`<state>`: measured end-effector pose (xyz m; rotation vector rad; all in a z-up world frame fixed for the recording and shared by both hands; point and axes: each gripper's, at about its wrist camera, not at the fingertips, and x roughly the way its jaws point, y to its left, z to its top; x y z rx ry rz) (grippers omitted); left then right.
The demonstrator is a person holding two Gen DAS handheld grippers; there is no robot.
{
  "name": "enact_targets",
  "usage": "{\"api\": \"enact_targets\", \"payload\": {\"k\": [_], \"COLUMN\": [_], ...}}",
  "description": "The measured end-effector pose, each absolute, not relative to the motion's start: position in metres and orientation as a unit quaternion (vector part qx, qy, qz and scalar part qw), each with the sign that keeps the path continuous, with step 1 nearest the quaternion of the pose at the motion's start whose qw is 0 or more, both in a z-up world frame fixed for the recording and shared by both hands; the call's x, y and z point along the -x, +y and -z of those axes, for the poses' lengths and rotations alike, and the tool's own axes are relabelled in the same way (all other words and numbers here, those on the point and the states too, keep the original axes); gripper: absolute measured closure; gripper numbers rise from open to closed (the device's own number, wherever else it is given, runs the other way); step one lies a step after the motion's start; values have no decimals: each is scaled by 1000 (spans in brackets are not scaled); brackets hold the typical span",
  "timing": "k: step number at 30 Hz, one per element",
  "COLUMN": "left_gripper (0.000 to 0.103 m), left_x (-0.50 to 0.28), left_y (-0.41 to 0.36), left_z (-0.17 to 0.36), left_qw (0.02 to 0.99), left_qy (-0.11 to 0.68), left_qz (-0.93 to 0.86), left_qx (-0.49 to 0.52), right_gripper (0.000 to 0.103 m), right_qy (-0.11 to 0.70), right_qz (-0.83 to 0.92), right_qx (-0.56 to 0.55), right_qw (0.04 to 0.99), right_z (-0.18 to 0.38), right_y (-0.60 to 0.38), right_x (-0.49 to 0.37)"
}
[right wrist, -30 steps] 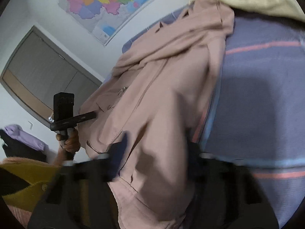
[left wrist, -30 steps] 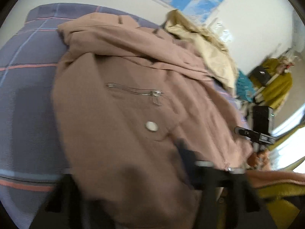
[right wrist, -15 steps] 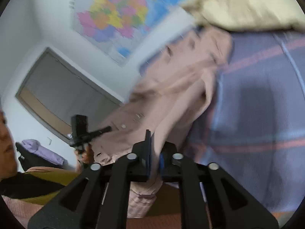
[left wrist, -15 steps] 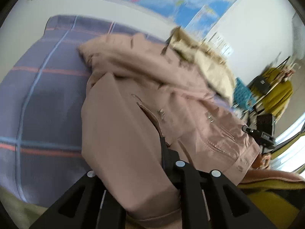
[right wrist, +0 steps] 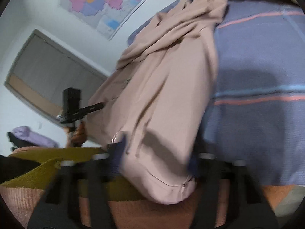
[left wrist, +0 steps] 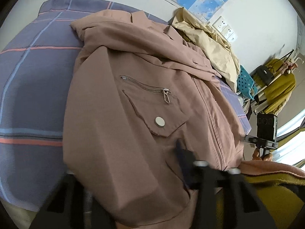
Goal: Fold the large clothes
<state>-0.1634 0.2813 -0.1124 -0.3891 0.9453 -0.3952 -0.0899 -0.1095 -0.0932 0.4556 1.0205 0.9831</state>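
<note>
So the pink jacket (left wrist: 133, 114) is lying front-up on the bed (left wrist: 34, 87), collar toward the wall, chest zip pocket (left wrist: 144, 89) and snap flap (left wrist: 159, 122) facing up, hem end hanging toward the bed's near edge. One sleeve looks folded across the upper part.

Left claw (left wrist: 133, 181) has its fingers spread wide, with the hem area sitting between them, not pinched as far as I can see. Right claw (right wrist: 156, 162) is the same deal: fingers apart, straddling the other bottom corner, fabric in the gap but no squeeze on it.

Beyond that there's a cream garment (left wrist: 207, 43) heaped right against the jacket's collar side, and a map (right wrist: 106, 2) on the wall.

What I'd worry about: this fabric looks thick and layered, so closing here could catch just the top layer and the fold comes out lopsided. The hem is also close to the bed edge, so a sloppy lift could drag it off. And the cream pile could snag if the jacket gets pushed that way.
</note>
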Motion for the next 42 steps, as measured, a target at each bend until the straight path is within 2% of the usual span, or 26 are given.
{"api": "enact_targets", "payload": {"k": [2,4,10,15,25,42], "left_gripper": [93,95,95,95,95,94], "left_x": [165,170,171,161,123,42], "left_y": [282,287,299,311,314,324], "left_z": [109,101,70,48,-4,-43], "left_qw": [860,867,877,880,898,901], "left_qy": [441,423,391,376,359,380], "left_qz": [179,180,186,190,178,152], "left_qx": [182,193,210,219,184,145], "right_gripper": [96,97,97,97,97,97], "right_qy": [468,456,363,321,293,293], "right_qz": [-451,-461,-483,-484,-477,-449], "right_qx": [-224,-257,-305,-327,-343,-374], "right_qw": [726,717,736,746,754,757], "right_z": [96,94,46,17,-17,-39], "right_y": [-109,-117,-138,-148,-143,-138], "right_x": [89,89,87,64,12,-67]}}
